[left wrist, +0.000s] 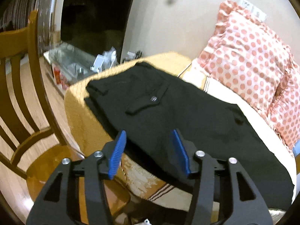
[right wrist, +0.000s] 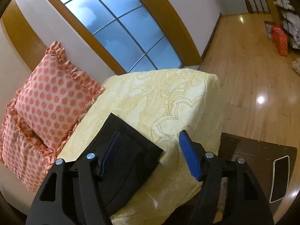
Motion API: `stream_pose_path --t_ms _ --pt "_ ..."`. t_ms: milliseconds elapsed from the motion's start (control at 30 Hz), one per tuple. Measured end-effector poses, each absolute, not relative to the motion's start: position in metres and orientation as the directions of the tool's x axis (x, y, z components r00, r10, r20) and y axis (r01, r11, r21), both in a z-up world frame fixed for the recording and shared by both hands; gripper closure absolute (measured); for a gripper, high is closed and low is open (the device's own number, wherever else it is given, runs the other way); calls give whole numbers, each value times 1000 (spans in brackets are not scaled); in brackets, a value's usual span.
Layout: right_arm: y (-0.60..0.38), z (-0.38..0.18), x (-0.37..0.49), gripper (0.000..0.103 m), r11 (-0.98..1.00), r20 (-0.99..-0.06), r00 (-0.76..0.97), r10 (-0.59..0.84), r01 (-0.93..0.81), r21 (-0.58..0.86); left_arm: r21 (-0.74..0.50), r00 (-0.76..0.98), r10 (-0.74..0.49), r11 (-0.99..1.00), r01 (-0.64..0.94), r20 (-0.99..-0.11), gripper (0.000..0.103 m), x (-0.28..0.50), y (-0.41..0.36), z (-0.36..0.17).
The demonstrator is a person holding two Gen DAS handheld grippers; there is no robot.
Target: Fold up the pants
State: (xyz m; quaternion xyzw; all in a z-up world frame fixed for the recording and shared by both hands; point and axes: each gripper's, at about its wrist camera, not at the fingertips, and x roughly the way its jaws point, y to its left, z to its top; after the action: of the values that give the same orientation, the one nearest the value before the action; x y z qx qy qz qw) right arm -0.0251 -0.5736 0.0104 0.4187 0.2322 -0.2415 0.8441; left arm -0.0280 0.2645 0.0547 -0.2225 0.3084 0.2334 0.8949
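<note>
Black pants (left wrist: 168, 110) lie spread flat on a yellow bedspread (left wrist: 78, 116); the waist end with a flapped back pocket (left wrist: 148, 99) is at the far left. My left gripper (left wrist: 149, 136) is open and empty, hovering over the near edge of the pants. In the right wrist view the leg end of the pants (right wrist: 129, 146) lies on the bedspread (right wrist: 168, 97). My right gripper (right wrist: 150, 140) is open and empty above that end, its left finger over the fabric.
Pink polka-dot pillows (left wrist: 253, 71) (right wrist: 50, 95) lean along the wall side of the bed. A wooden chair (left wrist: 22, 93) stands left of the bed. A dark low table (right wrist: 253, 159) with a phone-like slab (right wrist: 279, 178) sits to the right. Wooden floor (right wrist: 253, 65) lies beyond.
</note>
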Motion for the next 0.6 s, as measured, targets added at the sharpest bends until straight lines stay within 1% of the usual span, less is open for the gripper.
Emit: stream_pose_path --t_ms 33,100,133,167,200,267,300,333,367,400,467,533,600 --pt "-573 7 -21 37 545 -595 776 -207 597 589 -241 710 285 806 -541 -644 45 -26 257 59" --pt "-570 2 -16 40 566 -602 774 -197 591 575 -219 731 271 838 -499 -626 38 -21 242 64" --pt "-565 3 -16 41 591 -591 777 -216 586 554 -210 737 262 852 -480 -623 37 -18 235 65" --pt "-560 4 -15 43 613 -585 784 -205 569 548 -201 743 251 865 -460 -621 37 -15 228 64" --pt "-554 4 -15 48 633 -577 795 -186 547 549 -193 749 235 879 -436 -620 36 -11 220 64" --pt "-541 4 -13 48 677 -568 804 -175 517 524 -188 754 207 896 -402 -624 35 -4 209 61" --pt "-534 5 -11 51 700 -562 810 -166 498 512 -188 754 188 905 -382 -629 35 1 203 58" --pt "-529 4 -10 58 713 -554 820 -141 473 518 -190 752 172 910 -369 -636 35 5 198 55" --pt "-523 1 -8 61 721 -533 842 -83 420 551 -193 750 160 913 -360 -641 35 8 195 53" --pt "-519 0 -8 67 725 -524 850 -61 398 562 -201 749 141 917 -346 -648 35 12 191 49" --pt "-516 -1 -7 69 727 -516 852 -90 411 550 -210 745 113 922 -325 -657 34 17 185 43" --pt "-523 -5 -9 74 683 -505 857 -103 430 590 -221 743 92 924 -311 -663 31 20 181 38" --pt "-531 -8 -11 74 635 -489 867 -93 430 642 -232 744 76 925 -302 -664 26 20 180 34"
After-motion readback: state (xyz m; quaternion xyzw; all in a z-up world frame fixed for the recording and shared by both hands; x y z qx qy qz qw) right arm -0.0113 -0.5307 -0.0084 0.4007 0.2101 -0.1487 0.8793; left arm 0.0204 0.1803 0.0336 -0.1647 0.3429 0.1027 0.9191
